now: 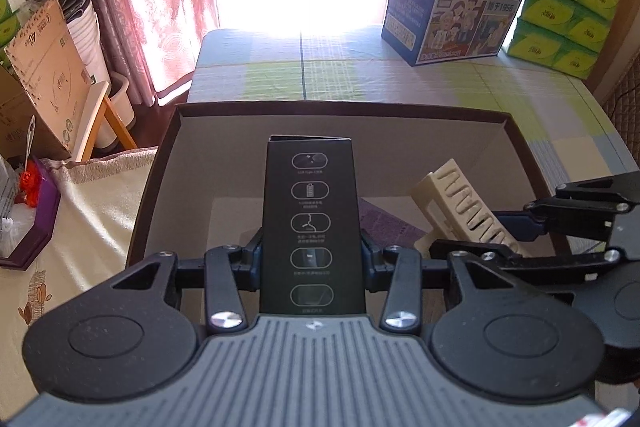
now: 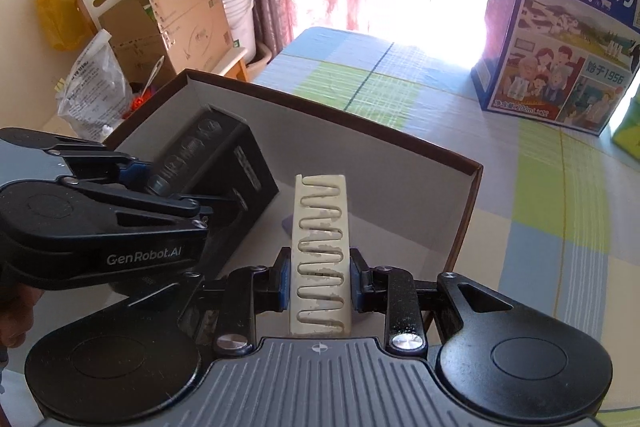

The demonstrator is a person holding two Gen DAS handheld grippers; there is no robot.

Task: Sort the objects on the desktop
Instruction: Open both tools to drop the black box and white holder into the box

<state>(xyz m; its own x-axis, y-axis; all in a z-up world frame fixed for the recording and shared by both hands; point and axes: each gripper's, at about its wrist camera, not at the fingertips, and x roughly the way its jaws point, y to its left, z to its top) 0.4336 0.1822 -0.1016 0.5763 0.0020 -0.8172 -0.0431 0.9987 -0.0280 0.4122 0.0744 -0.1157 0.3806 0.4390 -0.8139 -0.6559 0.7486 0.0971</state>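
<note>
Left gripper (image 1: 311, 259) clamps the black carton (image 1: 310, 223), long axis toward 12 o'clock over the tray (image 1: 340, 109); right gripper (image 2: 320, 277) (at 3 o'clock) pinches the cream rack (image 2: 320, 247).

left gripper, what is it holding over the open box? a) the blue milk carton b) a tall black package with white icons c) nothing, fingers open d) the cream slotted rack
b: in the left wrist view the left gripper is shut on the tall black package, its sides pinched between the pads, above the open cardboard box; the cream slotted rack sits in the right gripper instead.
</note>
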